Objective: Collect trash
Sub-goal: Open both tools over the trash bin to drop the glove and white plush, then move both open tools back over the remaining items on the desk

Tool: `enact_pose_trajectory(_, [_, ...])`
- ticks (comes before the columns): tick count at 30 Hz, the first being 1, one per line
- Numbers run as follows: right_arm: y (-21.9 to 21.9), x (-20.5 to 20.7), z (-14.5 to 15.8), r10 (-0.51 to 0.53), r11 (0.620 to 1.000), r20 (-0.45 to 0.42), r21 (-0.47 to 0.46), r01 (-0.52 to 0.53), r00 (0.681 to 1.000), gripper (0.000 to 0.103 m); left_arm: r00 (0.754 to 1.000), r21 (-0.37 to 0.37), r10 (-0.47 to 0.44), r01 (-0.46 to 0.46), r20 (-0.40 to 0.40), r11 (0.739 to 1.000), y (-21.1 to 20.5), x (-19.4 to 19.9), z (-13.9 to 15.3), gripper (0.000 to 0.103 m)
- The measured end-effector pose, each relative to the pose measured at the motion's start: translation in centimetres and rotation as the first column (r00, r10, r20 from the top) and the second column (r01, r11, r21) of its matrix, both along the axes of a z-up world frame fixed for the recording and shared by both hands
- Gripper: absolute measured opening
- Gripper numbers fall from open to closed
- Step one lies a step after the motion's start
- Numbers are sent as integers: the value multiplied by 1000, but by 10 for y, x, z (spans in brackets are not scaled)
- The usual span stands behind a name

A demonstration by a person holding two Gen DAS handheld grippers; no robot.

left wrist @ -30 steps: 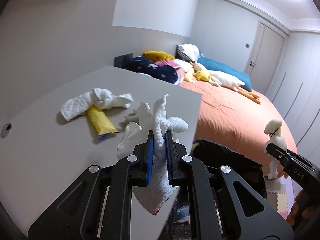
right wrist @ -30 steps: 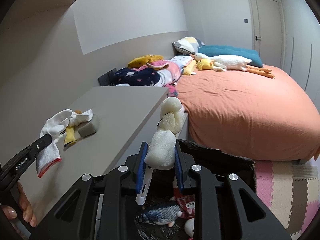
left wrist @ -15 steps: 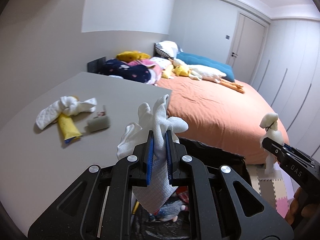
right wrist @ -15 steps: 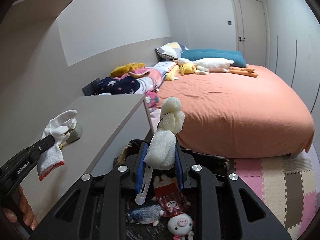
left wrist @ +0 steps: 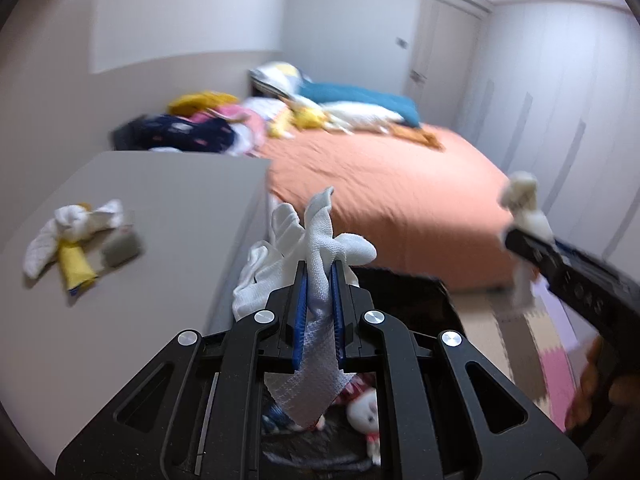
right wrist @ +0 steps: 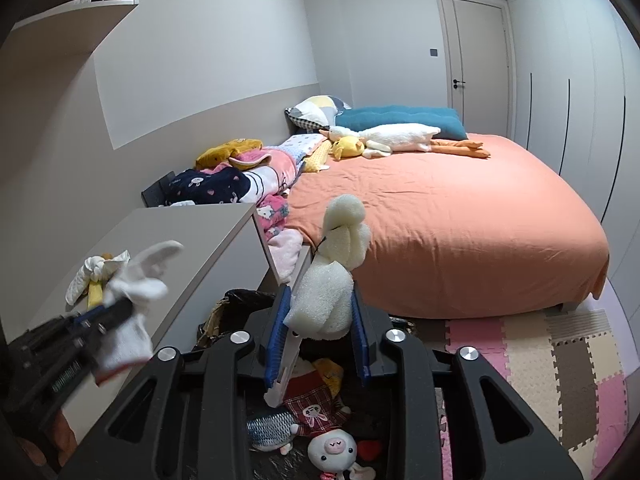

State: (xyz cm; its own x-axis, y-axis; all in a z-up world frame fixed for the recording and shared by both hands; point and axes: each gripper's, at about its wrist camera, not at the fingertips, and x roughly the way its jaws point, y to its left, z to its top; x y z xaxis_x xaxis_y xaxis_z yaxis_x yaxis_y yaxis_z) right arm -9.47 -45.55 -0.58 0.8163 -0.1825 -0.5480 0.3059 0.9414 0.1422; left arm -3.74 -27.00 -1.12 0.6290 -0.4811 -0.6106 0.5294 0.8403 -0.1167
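A: Over the black trash bin (right wrist: 236,300) beside the desk (right wrist: 192,240), how should both drops go?

B: Keep each piece above the bin's mouth so it falls inside, I'd say.

A: And the grippers?

B: The left gripper (left wrist: 319,280) is opening, only slightly apart, the white glove (left wrist: 320,248) between its pads. The right gripper (right wrist: 318,312) is opening wider; the foam piece (right wrist: 332,280) sits between its jaws, barely touched.

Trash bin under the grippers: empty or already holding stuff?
Not empty. The black bin holds a pig plush, a fish toy and a plaid item.
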Motion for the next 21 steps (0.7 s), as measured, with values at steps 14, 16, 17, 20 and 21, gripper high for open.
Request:
enact_pose_trajectory(14, [-15,-13,8,-77,996,65,40,74,995,80,996,42,-10,6,87,999,-4,-15,2,96])
enact_pose_trajectory(16, [-14,-12,7,-73,997,62,40,70,995,80,996,47,-14,10,85,999,-5,-14,1,96])
enact_pose_trajectory(17, [-13,-11,7,-70,997,60,39,68,996,80,996,50,-15,11,86,999,-5,-14,0,96])
enact_pose_trajectory(20, [-11,-9,7,-64,997,57,39,61,996,80,996,60,-14,8,92,998,-6,-14,0,96])
enact_pose_trajectory(21, [-11,-8,6,-61,997,57,40,59,997,80,996,63,-13,7,92,998,-6,-14,0,96])
